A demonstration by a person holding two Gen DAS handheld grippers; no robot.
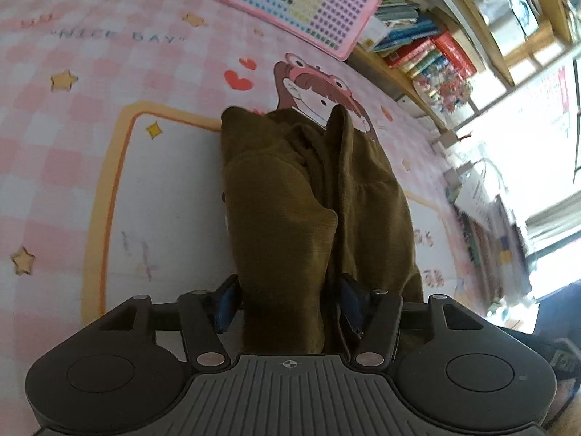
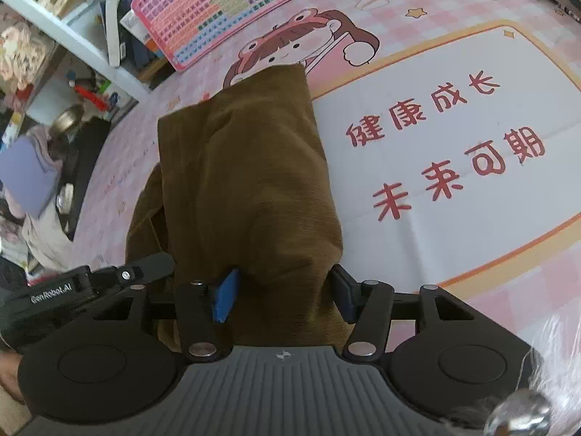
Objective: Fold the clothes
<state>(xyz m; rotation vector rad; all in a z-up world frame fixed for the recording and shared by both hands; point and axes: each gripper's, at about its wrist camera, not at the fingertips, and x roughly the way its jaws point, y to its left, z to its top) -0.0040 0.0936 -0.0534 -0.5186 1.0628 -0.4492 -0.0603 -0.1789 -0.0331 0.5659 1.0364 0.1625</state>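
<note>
Well, pink checked mat (image 1: 54, 152) w/ cartoon print, bookshelves (image 1: 454, 29) behind.
</note>
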